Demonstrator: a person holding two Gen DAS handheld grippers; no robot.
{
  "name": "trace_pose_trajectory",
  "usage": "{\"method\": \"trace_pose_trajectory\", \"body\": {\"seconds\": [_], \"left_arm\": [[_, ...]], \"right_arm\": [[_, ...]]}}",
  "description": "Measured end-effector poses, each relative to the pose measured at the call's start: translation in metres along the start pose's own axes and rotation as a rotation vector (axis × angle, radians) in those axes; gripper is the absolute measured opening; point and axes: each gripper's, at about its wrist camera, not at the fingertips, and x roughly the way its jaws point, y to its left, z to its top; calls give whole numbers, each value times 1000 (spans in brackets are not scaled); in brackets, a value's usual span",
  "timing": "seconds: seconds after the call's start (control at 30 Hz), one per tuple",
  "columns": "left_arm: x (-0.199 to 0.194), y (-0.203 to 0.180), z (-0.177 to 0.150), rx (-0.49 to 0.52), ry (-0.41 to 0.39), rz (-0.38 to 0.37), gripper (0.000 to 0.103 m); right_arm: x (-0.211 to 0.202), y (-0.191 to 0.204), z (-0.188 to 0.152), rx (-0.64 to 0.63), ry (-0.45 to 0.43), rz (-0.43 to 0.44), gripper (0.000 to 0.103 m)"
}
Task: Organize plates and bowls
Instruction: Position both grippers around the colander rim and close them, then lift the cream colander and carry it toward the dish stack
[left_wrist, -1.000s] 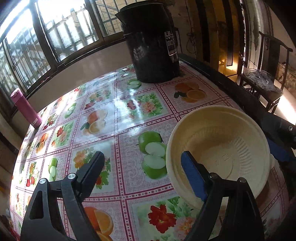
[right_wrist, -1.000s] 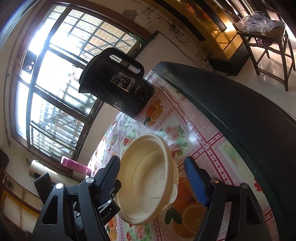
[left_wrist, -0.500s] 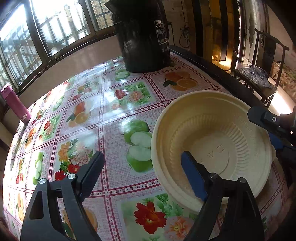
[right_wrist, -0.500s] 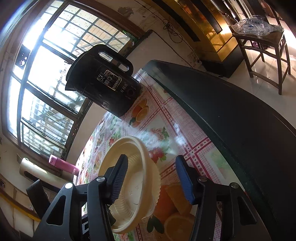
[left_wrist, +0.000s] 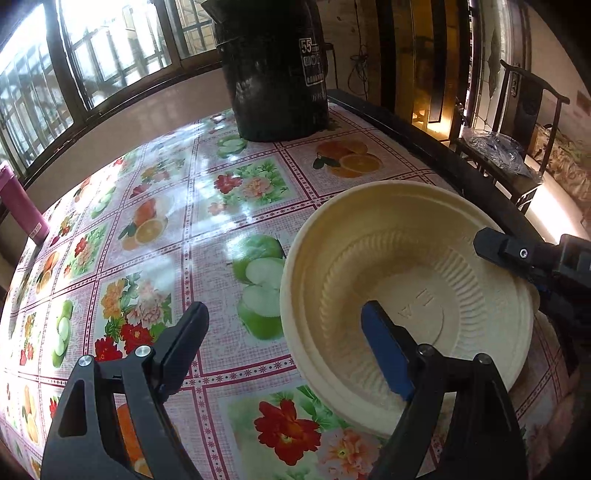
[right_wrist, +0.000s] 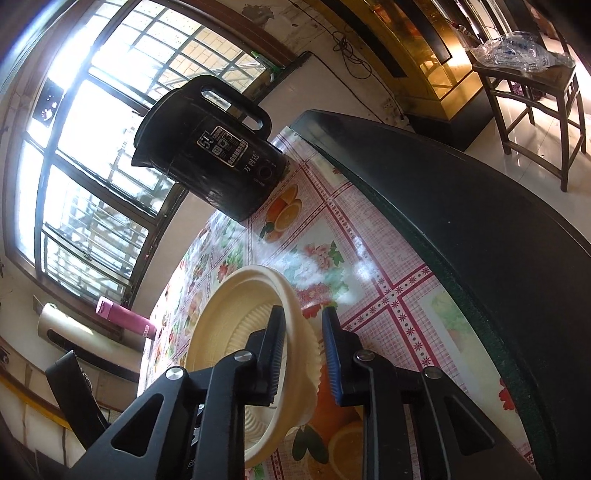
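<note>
A cream ribbed bowl, which looks like a nested stack, sits on the fruit-print tablecloth near the table's right edge. My right gripper straddles the bowl at its near wall. The black finger is inside and the blue pad outside, and the jaws are closing onto the rim. In the left wrist view one of its fingers lies over the bowl's right rim. My left gripper is open and holds nothing. Its blue pad hangs over the bowl's inside, its black finger over the cloth to the left.
A tall black kettle-like container stands at the table's far side. A pink bottle is at the far left edge. The table's dark rim runs along the right, with a wooden chair beyond it.
The right gripper's jaws have drawn together from wide apart onto the bowl's wall. The bowl now looks nearer and larger in the left wrist view.
</note>
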Motion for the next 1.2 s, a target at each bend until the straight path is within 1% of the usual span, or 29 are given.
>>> {"method": "trace_pose_trajectory", "body": {"seconds": [0.07, 0.1, 0.17, 0.23, 0.43, 0.53, 0.63, 0.77, 1.0, 1.2], "left_arm": [[0, -2, -1, 8, -1, -9, 85], [-1, -2, -1, 11, -2, -11, 84], [-2, -4, -2, 18, -4, -18, 80], [-2, -4, -3, 19, 0, -34, 68], [-5, -2, -11, 24, 26, -55, 54], [-10, 3, -18, 14, 40, -66, 53], [-20, 8, -26, 20, 45, -60, 51], [-34, 16, -39, 26, 54, -45, 51], [-60, 32, -79, 37, 85, -26, 51], [-90, 48, -113, 51, 90, 5, 51]], "right_arm": [[0, 2, -1, -5, 4, 4, 16], [1, 2, -2, -7, 7, 5, 16], [1, 3, -2, -12, 10, 4, 15], [1, 3, -3, -8, 15, 11, 13], [0, 5, -9, -5, 42, 31, 12], [0, 5, -16, 22, 71, 58, 13], [0, 4, -25, 62, 106, 84, 13], [-3, 11, -39, 74, 124, 85, 14], [-18, 22, -87, 97, 166, 116, 15], [-32, 34, -129, 109, 206, 145, 15]]}}
